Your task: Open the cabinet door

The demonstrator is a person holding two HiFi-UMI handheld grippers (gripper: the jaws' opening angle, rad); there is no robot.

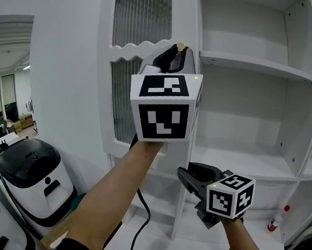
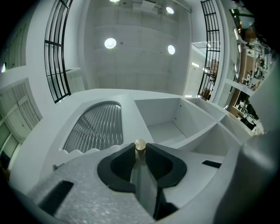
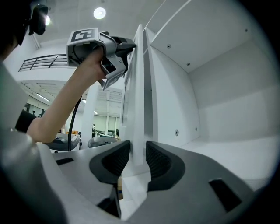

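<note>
Jaws of the left gripper [image 2: 140, 154] are clamped on the free edge of the cabinet door [image 1: 117, 54], right at its small round knob [image 2: 140, 144], which sits between the jaw tips. Jaws of the right gripper [image 3: 138, 154] stand apart and straddle the same door edge well below the knob, with a narrow gap at each pad. The door stands swung out from the cabinet, edge toward the person. Open shelves [image 1: 260, 66] lie to the right of the door in the head view.
</note>
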